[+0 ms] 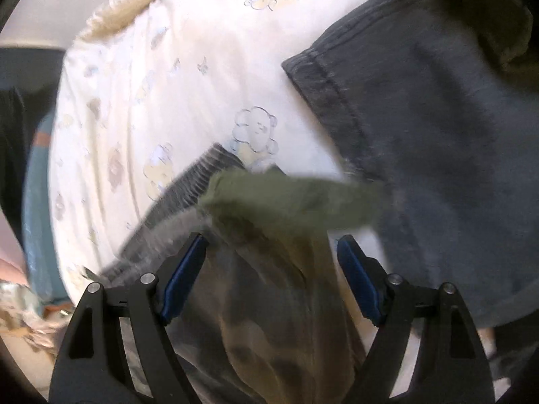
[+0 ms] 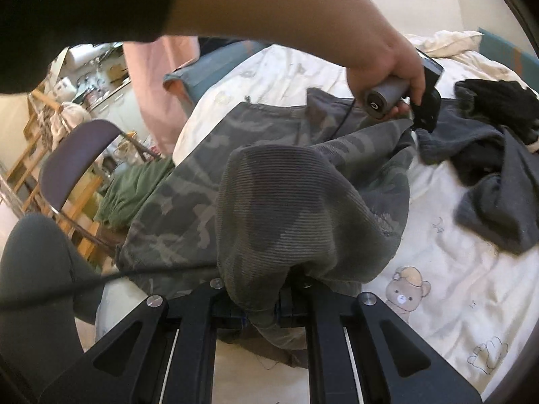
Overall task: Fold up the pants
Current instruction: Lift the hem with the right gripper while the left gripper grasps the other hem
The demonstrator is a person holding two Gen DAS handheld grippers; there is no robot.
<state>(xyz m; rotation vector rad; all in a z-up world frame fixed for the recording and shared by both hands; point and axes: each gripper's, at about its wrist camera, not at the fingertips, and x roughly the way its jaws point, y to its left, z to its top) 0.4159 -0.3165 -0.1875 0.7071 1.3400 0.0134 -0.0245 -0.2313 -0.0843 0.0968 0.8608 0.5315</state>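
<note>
Right hand-held gripper [image 2: 261, 313] clamps camouflage pants [image 2: 276, 202] (bunched) over bedsheet [image 2: 454, 269].

Motion blur smears the camouflage pants [image 1: 289, 198] across the left wrist view, their pattern lost there. In the right wrist view a bulge of that cloth hides the right gripper [image 2: 261, 313] pads entirely. The grey garment [image 1: 438, 155] runs off the frame's right edge. The cluttered shelves [image 2: 84, 77] are too small to read.
</note>
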